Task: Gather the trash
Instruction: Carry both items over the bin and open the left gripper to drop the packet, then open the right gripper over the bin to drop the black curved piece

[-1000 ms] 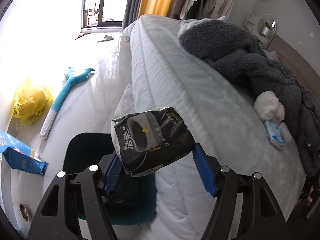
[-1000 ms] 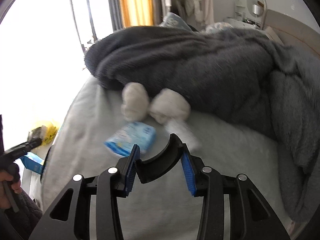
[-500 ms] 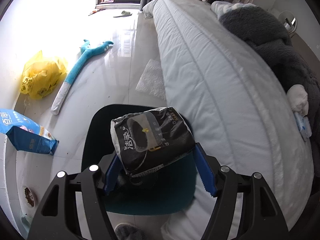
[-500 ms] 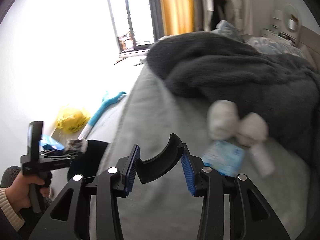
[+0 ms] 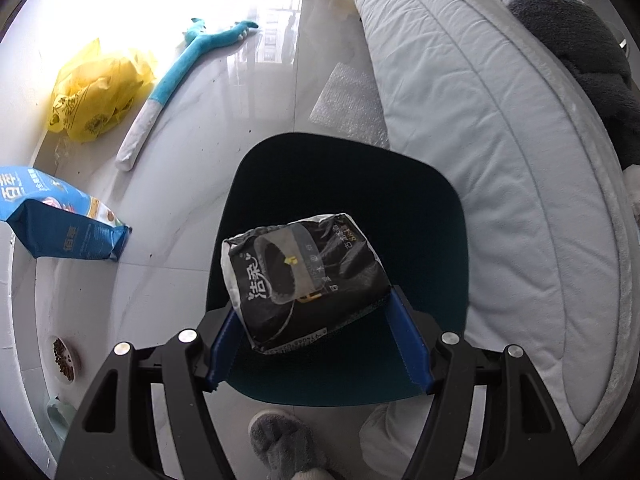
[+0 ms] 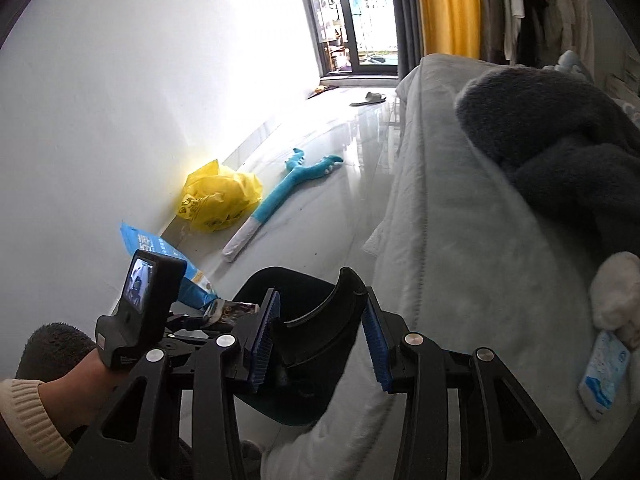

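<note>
My left gripper (image 5: 316, 328) is shut on a black tissue pack (image 5: 304, 284) with white print and holds it right above the open dark teal trash bin (image 5: 452, 232) that stands on the floor beside the bed. My right gripper (image 6: 318, 336) is shut on a curved black plastic piece (image 6: 324, 316) and hovers by the bed's edge, over the near side of the same bin (image 6: 288, 408). The left gripper and the hand holding it show in the right wrist view (image 6: 192, 320), left of my right gripper.
A bed (image 5: 500, 140) with a grey blanket (image 6: 560, 152) lies to the right; a blue tissue pack (image 6: 604, 372) and white socks (image 6: 616, 288) lie on it. On the floor: a yellow bag (image 5: 96, 92), a blue plush toy (image 5: 188, 64), a blue pet food bag (image 5: 56, 224), a food bowl (image 5: 64, 358).
My left gripper swung from over the bed to above the bin, still holding the pack. My right gripper turned left from the blanket toward the bin, still holding the black piece.
</note>
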